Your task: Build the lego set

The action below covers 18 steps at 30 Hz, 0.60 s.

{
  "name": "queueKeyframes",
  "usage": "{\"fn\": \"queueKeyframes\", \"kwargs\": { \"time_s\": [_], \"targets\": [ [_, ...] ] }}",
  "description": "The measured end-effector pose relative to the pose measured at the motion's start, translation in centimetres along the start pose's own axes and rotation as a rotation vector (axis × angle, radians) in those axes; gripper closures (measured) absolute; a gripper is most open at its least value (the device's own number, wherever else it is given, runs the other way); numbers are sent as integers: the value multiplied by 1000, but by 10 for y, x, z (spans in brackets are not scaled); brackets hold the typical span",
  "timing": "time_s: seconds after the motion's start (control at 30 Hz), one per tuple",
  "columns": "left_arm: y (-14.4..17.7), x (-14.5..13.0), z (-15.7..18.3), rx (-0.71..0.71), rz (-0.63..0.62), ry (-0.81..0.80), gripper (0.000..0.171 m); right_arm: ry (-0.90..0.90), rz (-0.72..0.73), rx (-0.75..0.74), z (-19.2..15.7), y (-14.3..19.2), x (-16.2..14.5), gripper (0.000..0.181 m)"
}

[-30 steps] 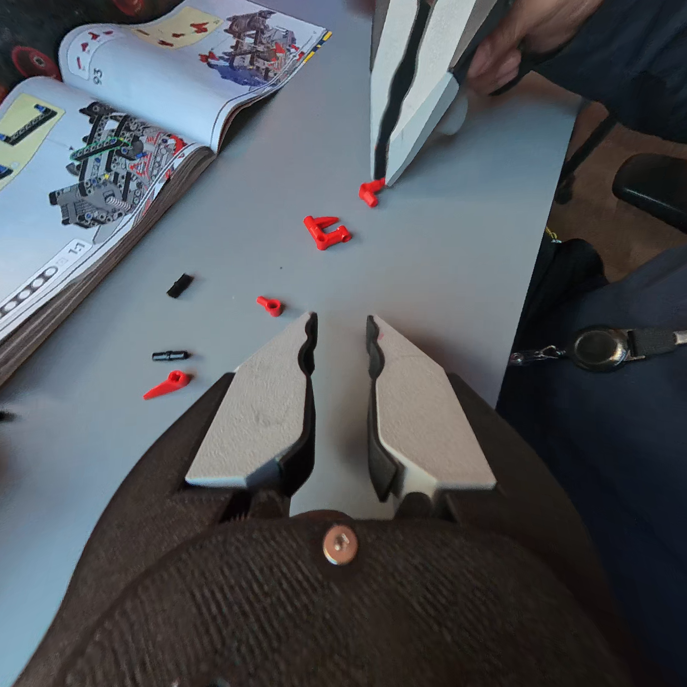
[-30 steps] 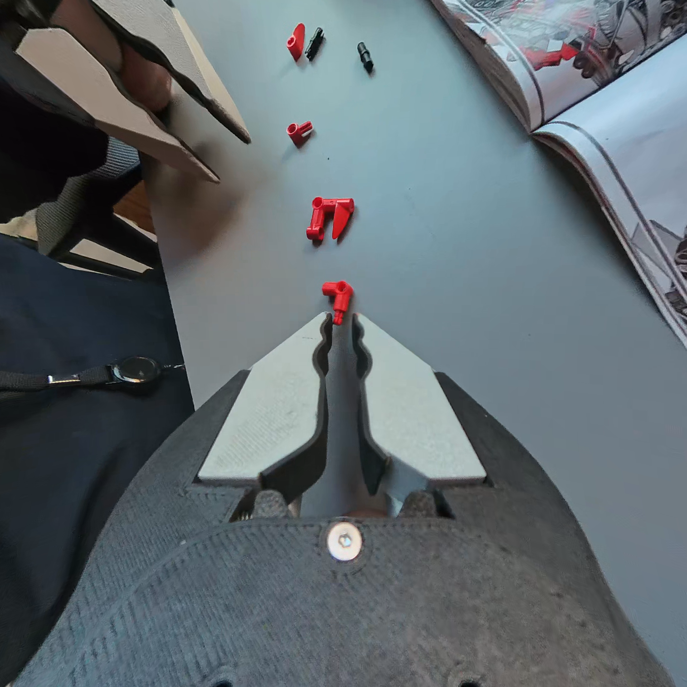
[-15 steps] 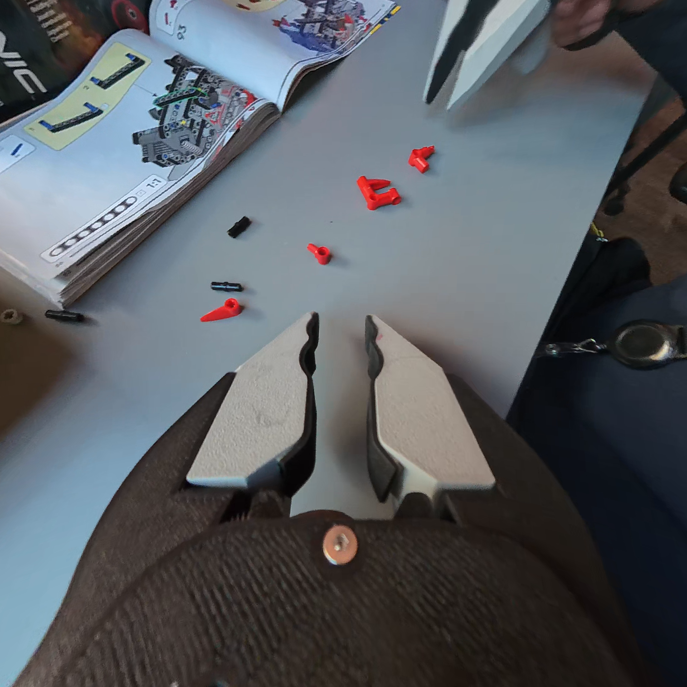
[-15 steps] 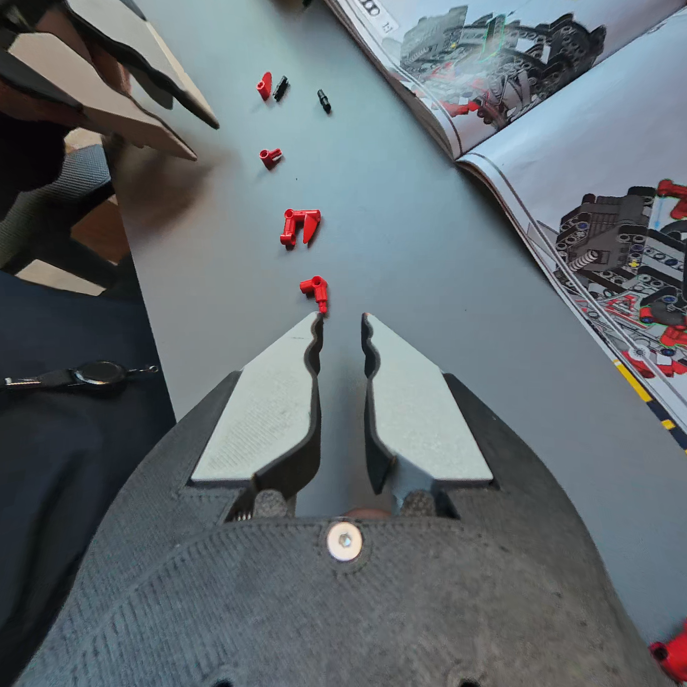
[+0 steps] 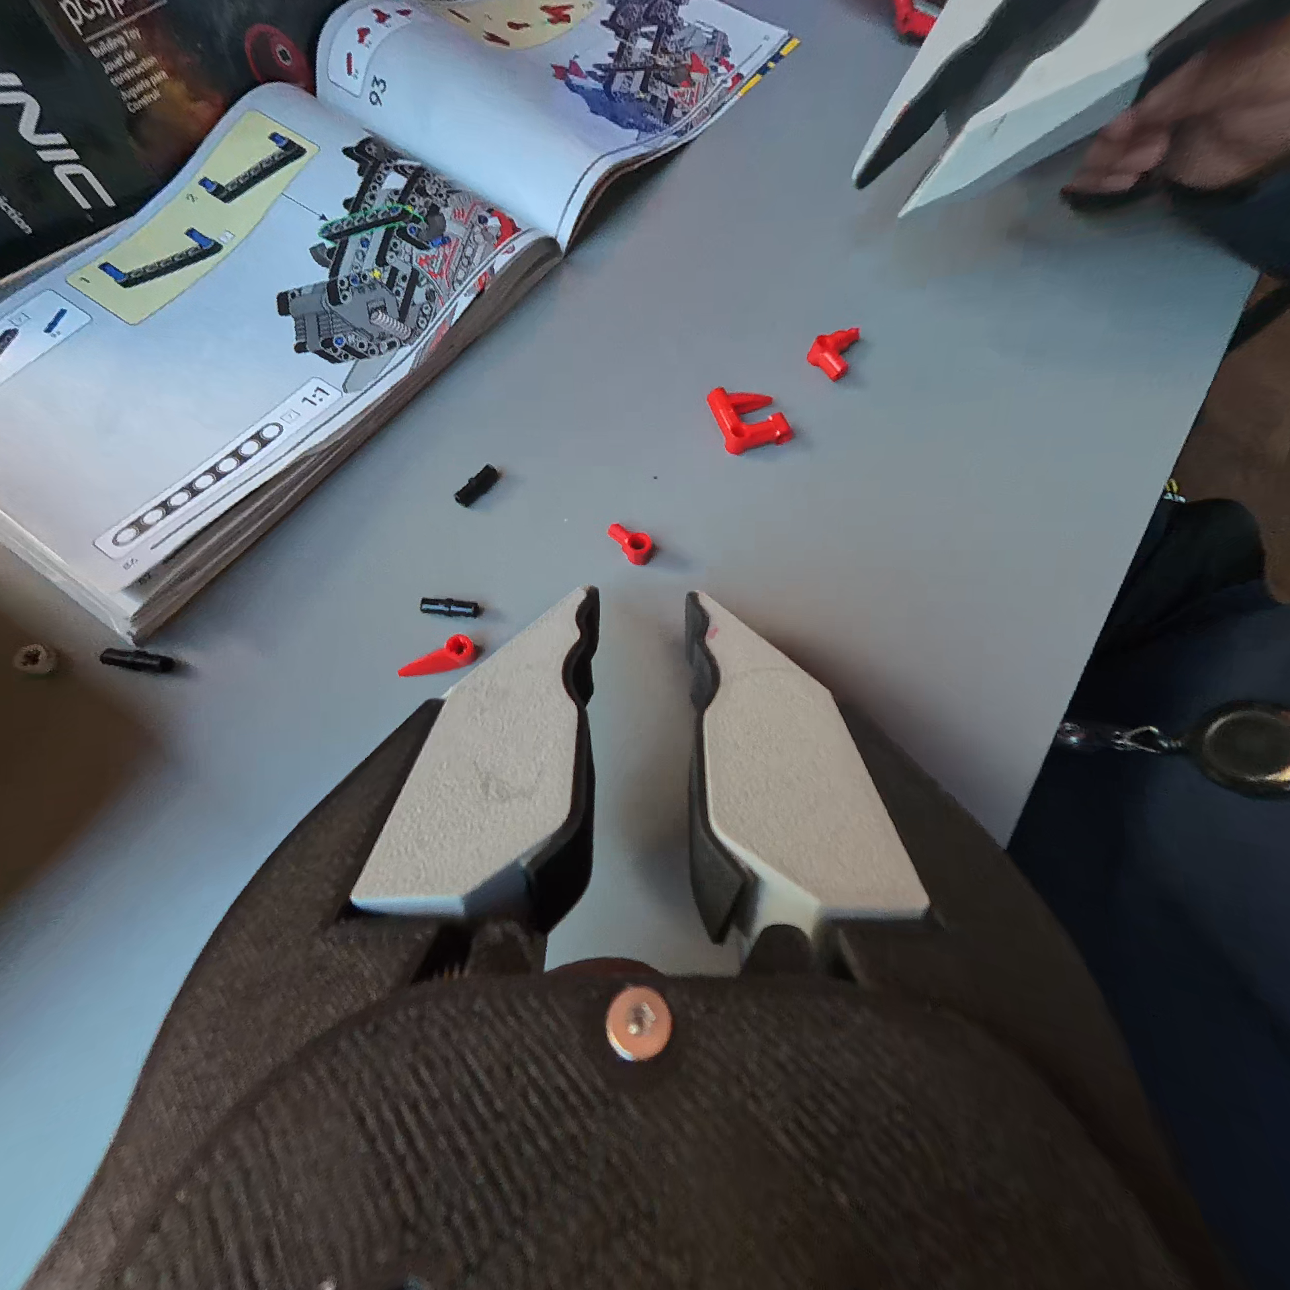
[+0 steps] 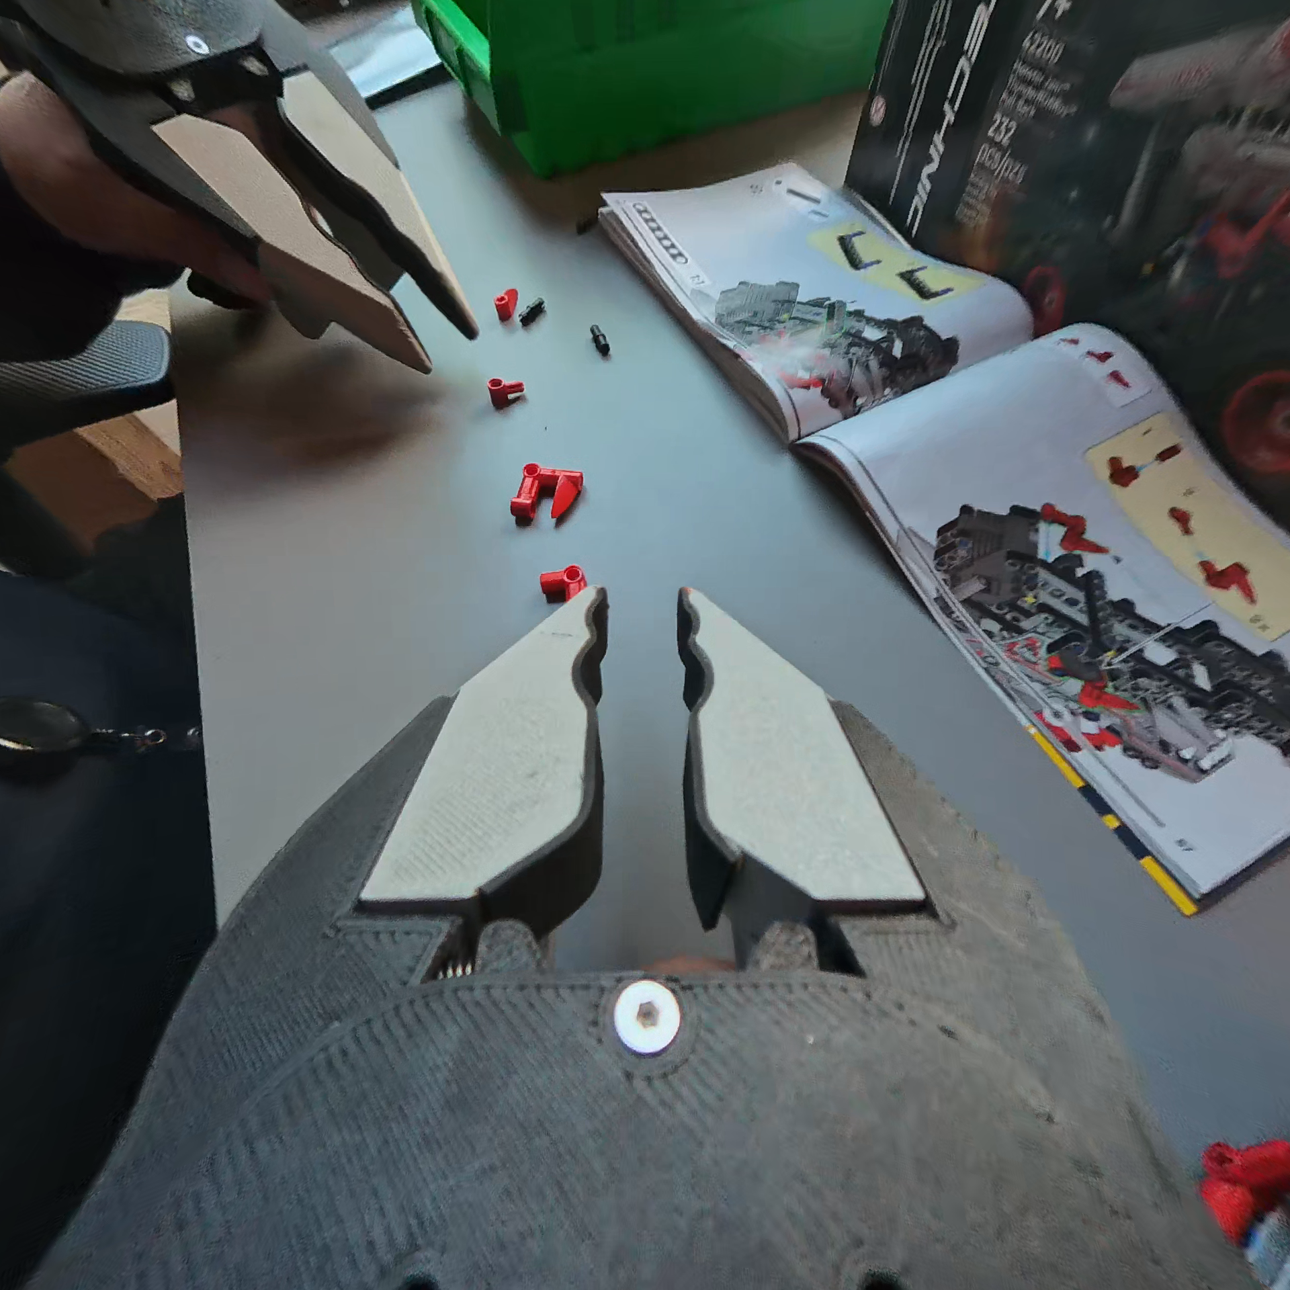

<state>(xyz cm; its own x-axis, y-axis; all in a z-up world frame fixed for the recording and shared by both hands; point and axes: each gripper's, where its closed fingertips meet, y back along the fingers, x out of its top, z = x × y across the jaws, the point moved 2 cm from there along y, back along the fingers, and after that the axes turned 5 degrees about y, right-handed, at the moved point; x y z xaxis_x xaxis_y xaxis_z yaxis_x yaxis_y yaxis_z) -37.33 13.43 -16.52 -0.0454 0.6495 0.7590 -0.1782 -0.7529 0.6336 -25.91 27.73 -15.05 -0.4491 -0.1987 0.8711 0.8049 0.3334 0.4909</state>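
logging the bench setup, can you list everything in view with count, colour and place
small lego pieces: four, red, in a row on the table between the grippers
pins: three, black, near the booklet's edge
instruction booklet: one, white pages, lying open on the table
set box: one, black, standing behind the booklet
bin: one, green, at the far end
table: one, grey
badge reel: one, black, on the person's dark clothing
left gripper: grey, open, empty
right gripper: grey, open, empty

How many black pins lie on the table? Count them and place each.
3. One pin beside the booklet, a second pin just above the red spike, a third pin by the booklet's corner. Others may be hidden.
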Motion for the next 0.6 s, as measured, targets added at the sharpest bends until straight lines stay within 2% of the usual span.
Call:
{"fn": "queueKeyframes", "kwargs": {
  "time_s": [0.1,0.3,0.6],
  "targets": [
    [-7,4,-1,9,0,-7,150,23,92,-14,2,7,10,164],
    [-22,7,-6,38,-42,26,149,-44,224,-1,9,21,20,163],
    [-26,5,-5,23,-70,34,166,-11,203,-11,6,18,19,163]
  ]
}}
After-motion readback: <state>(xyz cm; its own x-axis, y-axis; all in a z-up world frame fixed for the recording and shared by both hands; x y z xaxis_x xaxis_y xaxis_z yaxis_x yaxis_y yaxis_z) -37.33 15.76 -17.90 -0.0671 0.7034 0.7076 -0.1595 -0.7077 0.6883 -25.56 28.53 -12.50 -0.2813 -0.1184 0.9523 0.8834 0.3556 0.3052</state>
